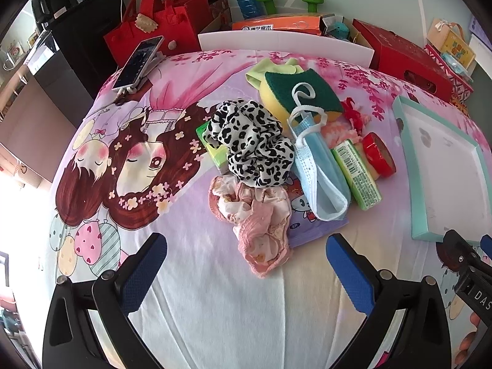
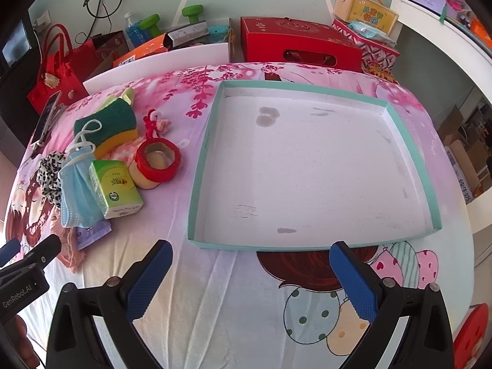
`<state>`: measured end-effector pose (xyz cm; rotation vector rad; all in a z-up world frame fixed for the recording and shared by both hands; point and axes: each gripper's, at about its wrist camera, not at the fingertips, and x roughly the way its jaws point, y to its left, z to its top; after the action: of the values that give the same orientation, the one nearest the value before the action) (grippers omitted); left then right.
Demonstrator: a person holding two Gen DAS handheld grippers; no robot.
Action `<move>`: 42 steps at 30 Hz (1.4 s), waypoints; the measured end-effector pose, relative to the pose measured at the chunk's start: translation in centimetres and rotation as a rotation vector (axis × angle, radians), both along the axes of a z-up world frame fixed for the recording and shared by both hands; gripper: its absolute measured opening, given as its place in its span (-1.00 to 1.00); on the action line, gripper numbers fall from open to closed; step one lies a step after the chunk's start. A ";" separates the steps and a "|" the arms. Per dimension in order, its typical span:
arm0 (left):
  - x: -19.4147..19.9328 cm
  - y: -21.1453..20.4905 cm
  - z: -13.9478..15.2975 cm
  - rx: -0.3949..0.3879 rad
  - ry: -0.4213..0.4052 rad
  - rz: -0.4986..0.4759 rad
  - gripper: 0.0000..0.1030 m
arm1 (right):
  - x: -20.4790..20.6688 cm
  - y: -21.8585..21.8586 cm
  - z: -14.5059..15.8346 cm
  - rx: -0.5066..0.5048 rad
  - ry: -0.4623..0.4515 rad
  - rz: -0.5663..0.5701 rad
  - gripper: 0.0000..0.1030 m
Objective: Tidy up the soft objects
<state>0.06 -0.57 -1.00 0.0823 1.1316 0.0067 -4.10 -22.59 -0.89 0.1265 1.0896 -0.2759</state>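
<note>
A pile of soft things lies on the cartoon bedsheet: a pink crumpled cloth (image 1: 261, 221), a leopard-print cloth (image 1: 249, 141), a blue face mask (image 1: 316, 166), a green-and-yellow sponge (image 1: 295, 89) and a green tissue pack (image 1: 356, 172). My left gripper (image 1: 246, 264) is open just short of the pink cloth. An empty teal-rimmed tray (image 2: 310, 169) lies to the right. My right gripper (image 2: 250, 273) is open at the tray's near edge, holding nothing. In the right wrist view the mask (image 2: 77, 190), tissue pack (image 2: 115, 187) and sponge (image 2: 107, 126) lie left of the tray.
A red tape roll (image 1: 378, 153) sits beside the pile. A phone (image 1: 138, 61) rests at the sheet's far left. Red bag (image 1: 153, 27), red box (image 2: 298, 46), green dumbbells (image 1: 289, 1) and a white board (image 1: 286, 43) stand behind.
</note>
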 end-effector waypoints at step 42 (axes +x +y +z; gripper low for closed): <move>0.7 1.5 1.1 -0.058 -0.069 0.041 1.00 | -0.1 0.0 1.3 0.008 -0.056 0.000 1.00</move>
<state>0.76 0.88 0.06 0.0070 1.0631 0.0134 -4.24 -22.55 0.42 0.1403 1.0356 -0.2671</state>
